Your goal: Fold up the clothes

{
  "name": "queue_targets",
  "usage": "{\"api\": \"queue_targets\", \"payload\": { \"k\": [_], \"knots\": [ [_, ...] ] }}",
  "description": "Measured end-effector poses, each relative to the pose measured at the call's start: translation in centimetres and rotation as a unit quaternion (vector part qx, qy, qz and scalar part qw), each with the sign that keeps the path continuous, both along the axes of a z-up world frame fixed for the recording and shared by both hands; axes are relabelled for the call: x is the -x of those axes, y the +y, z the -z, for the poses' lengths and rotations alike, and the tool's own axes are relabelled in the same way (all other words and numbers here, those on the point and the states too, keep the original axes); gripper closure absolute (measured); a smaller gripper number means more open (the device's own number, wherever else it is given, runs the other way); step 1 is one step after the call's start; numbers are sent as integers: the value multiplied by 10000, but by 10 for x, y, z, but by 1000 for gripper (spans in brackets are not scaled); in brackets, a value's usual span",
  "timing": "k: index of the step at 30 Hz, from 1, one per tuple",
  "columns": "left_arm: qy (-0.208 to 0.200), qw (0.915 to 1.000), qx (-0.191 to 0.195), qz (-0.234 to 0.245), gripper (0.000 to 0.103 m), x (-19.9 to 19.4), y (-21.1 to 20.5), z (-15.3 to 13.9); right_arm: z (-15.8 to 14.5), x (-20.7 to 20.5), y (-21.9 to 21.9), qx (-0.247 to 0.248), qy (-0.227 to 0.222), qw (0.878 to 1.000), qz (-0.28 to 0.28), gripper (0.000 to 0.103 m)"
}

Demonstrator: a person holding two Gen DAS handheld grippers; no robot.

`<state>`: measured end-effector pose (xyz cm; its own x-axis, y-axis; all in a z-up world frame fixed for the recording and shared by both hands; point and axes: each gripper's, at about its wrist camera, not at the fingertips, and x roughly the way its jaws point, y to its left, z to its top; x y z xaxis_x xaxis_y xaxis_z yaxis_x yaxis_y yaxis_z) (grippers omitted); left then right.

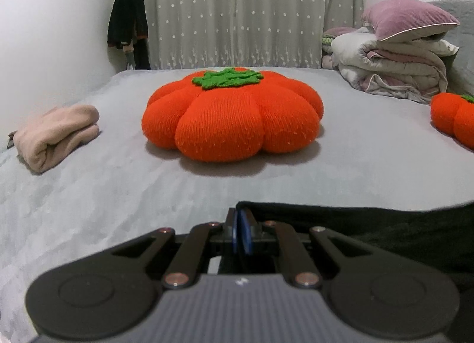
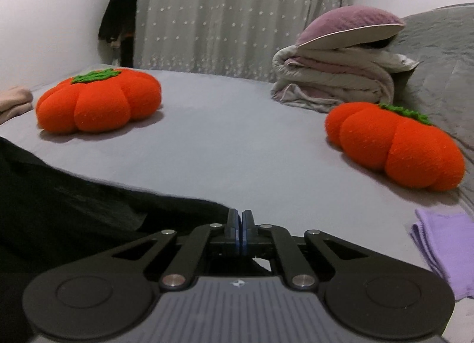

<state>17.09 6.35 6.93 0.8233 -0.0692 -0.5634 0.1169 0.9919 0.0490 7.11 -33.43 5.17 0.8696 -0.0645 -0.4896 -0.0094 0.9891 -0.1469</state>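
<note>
A black garment lies on the grey bed; its edge runs rightward from my left gripper. The left jaws are closed on that edge at its left corner. In the right wrist view the same black garment spreads to the left, and my right gripper is closed at its right corner, jaws pressed together. Whether cloth sits between the right jaws is hard to see. A folded beige garment lies at the left. A folded purple cloth lies at the right.
A large orange pumpkin cushion sits mid-bed ahead of the left gripper, also in the right wrist view. A second pumpkin cushion lies right. Folded quilts and a purple pillow stack at the back right. Curtains hang behind.
</note>
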Motion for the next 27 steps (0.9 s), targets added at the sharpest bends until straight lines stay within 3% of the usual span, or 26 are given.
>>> {"api": "queue_targets", "payload": {
  "k": [13,15,19,21,22,27],
  "knots": [
    [-213,9989,-177,372,98,-30,-22,-3,1,-20,-14,-156,76,9998,52,99],
    [-279,9989,-37,366,98,-35,-22,-6,-6,-21,-23,-458,-2,9989,125,99],
    [-292,9987,290,304,98,-49,-23,-8,-19,-24,-52,-1764,-122,9840,239,99],
    [-227,9992,191,277,98,-56,-27,0,-17,-28,-62,-2119,-38,9769,273,99],
    [-143,9995,80,258,98,-60,-29,7,-13,-31,-62,-2065,53,9780,281,99],
    [129,9996,-84,255,98,-70,-31,27,16,-44,-39,-640,681,9954,210,98]
  ]
}}
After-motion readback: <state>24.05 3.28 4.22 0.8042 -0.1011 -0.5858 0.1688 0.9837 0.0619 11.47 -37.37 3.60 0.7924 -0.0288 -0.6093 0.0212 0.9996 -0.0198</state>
